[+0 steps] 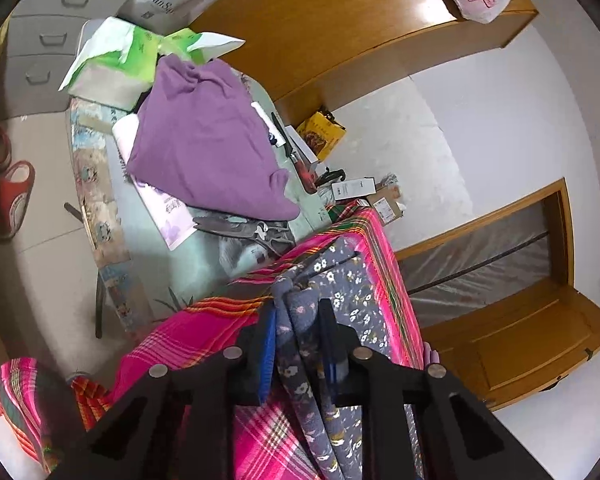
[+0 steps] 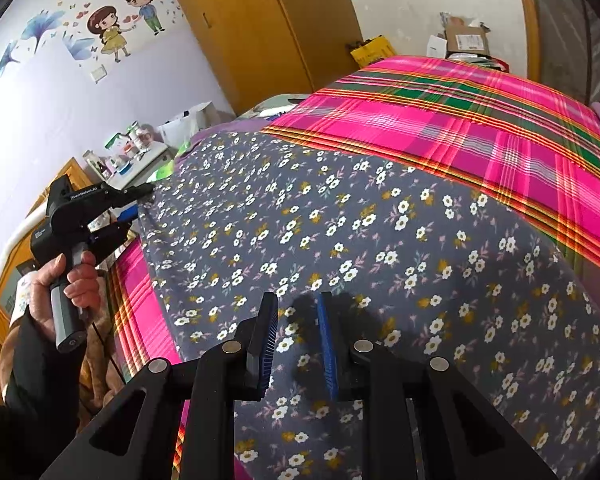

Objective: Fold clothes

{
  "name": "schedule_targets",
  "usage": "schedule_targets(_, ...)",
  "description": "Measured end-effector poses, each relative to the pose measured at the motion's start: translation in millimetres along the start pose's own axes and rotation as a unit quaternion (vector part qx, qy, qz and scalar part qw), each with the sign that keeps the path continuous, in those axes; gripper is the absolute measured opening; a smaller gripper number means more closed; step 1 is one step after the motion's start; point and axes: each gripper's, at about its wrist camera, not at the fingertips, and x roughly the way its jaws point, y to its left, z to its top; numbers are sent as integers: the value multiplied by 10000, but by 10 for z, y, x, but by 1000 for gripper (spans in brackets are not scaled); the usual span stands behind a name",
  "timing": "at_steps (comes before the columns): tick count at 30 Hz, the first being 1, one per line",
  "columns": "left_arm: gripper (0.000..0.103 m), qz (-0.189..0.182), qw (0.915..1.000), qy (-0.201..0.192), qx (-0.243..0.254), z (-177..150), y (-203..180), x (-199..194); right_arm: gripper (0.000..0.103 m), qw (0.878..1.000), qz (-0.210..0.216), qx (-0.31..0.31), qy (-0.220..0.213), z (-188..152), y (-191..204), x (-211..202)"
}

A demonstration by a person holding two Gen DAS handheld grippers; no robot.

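Right tongs hover parted just above the grey flower-printed cotton garment, spread flat over the pink plaid bedspread. At ten o'clock, left tongs pinch its edge, likely for folding.

A red slipper lies on the floor at nine o'clock. A cartoon couple wall sticker sits at eleven o'clock, beside a wooden wardrobe.

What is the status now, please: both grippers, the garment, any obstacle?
Left gripper shut on floral garment, gripping its edge. Right gripper open, hovering above the cloth. Garment spread over pink plaid bedsheet. Nothing blocking.
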Motion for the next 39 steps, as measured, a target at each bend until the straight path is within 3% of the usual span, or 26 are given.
schedule_targets(7, 17, -106, 9998, -74, 181, 17, -150, -54, 22, 10000, 6, 24, -26, -18, -8, -28)
schedule_targets(14, 16, -464, 9972, -130, 570, 25, -510, -129, 22, 9999, -21, 148, -67, -44, -67, -98)
schedule_targets(24, 16, -1200, 9835, 27, 1353, -111, -1239, -160, 22, 9989, -86, 401, -206, -123, -197, -284)
schedule_targets(30, 16, -1753, 9636, 301, 1995, -363, -1790, -170, 22, 9973, -151, 646, -324, -200, -336, -431)
schedule_targets(39, 16, -2363, 9174, 1145, 2991, -1086, -2437, -101, 22, 9918, -345, 1083, -585, -342, -600, -746)
